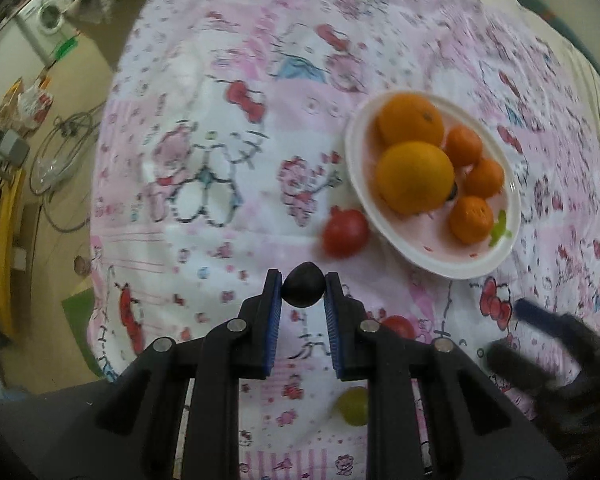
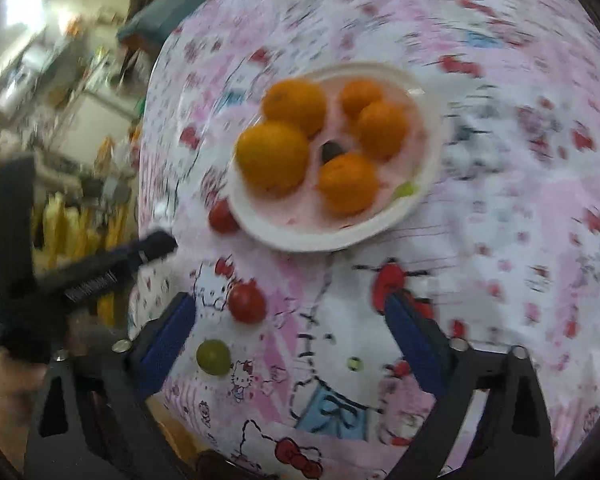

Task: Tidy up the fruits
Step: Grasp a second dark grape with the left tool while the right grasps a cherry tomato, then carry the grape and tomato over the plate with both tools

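Observation:
My left gripper (image 1: 303, 286) is shut on a dark grape (image 1: 303, 285), held above the cloth, short of the white plate (image 1: 440, 258). The plate holds two big oranges (image 1: 415, 176) and three mandarins (image 1: 471, 219); it also shows in the right wrist view (image 2: 300, 236) with a dark grape (image 2: 331, 150) among the fruit. A red tomato (image 1: 345, 233) lies by the plate's near-left rim. Another tomato (image 2: 247, 303) and a green grape (image 2: 213, 357) lie on the cloth nearer me. My right gripper (image 2: 290, 320) is open and empty above the cloth.
The fruit lies on a pink and white cartoon-print cloth (image 1: 220, 160) over a table. The table's left edge (image 1: 96, 216) drops to a floor with cables and clutter. The left gripper's body (image 2: 80, 276) shows at the left of the right wrist view.

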